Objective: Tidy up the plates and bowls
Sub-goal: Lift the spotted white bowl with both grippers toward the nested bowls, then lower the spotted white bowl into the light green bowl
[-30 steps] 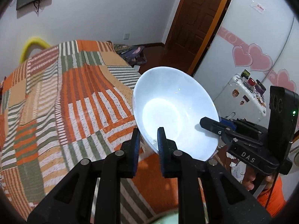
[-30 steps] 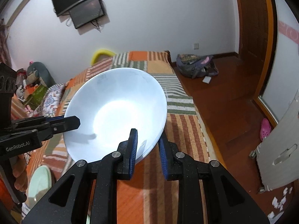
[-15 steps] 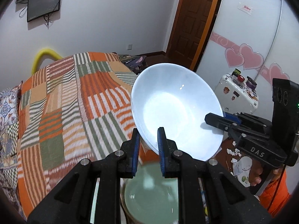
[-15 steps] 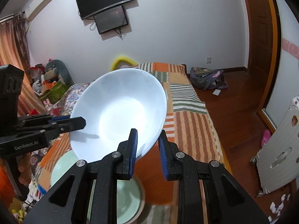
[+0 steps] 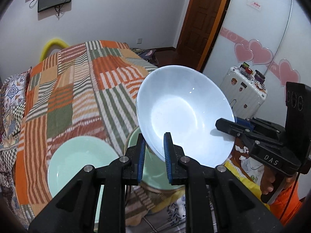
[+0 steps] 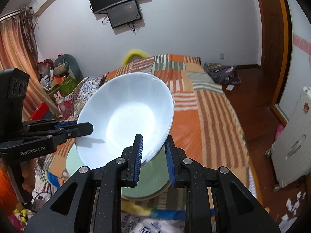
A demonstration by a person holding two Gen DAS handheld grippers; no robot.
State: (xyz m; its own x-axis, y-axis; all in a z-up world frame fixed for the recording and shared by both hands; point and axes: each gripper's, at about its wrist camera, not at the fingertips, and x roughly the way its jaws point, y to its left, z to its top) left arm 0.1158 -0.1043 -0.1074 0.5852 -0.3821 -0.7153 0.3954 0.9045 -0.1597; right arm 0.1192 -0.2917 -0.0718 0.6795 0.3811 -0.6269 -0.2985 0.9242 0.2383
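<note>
At lower left of the left wrist view a green plate (image 5: 81,161) lies on the striped bed (image 5: 64,89); mid-frame, the left gripper (image 5: 154,151) pinches the white bowl (image 5: 184,116) by its near rim; at right the right gripper (image 5: 225,125) clamps the opposite rim — the bowl hangs tilted above a second green plate (image 5: 153,178); level it, lower both hands together, release evenly.

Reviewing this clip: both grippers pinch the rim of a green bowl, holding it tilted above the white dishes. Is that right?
No, the colours are swapped. The left wrist view shows the left gripper and the right gripper pinching a white bowl, tilted above green dishes.
</note>
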